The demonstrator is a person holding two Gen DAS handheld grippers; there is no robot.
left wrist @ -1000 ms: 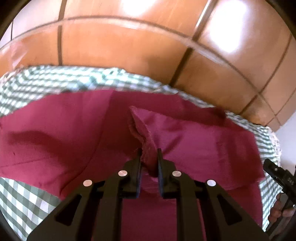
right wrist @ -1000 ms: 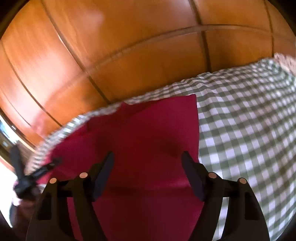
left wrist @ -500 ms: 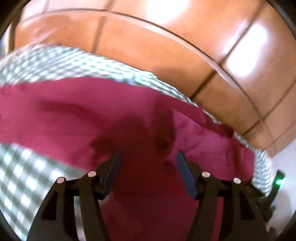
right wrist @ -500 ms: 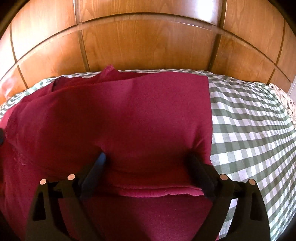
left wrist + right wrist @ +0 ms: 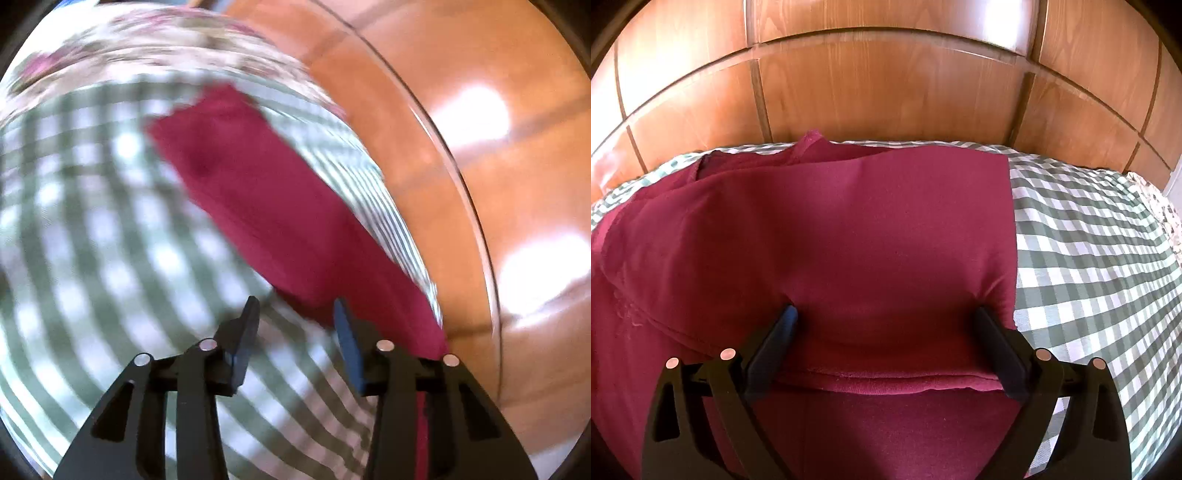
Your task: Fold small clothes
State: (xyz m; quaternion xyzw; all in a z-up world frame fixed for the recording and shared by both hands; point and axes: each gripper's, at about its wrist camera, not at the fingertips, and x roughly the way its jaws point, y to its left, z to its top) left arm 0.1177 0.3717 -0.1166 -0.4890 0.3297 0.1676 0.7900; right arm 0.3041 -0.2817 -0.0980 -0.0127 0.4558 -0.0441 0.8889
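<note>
A dark red garment [image 5: 849, 236] lies folded on a green-and-white checked cloth [image 5: 1089, 251]. My right gripper [image 5: 884, 314] stands wide open with both fingertips pressed down into the folded layer, near its front hem and right edge. In the blurred left wrist view the red garment [image 5: 266, 206] stretches away as a long strip. My left gripper [image 5: 295, 310] is over the checked cloth [image 5: 92, 240] at the garment's near end; its jaws are closing, with only the garment's edge near the right fingertip and nothing gripped.
A wooden panelled headboard [image 5: 886, 85] rises right behind the cloth's far edge, also the wooden headboard [image 5: 498, 184] on the right in the left wrist view. A floral fabric [image 5: 1167, 210] borders the checked cloth at far right.
My left gripper let go of the pinched red fold, opened, and swung sideways off the garment to its end, rolling as it went. My right gripper opened wider and settled onto the folded layer.
</note>
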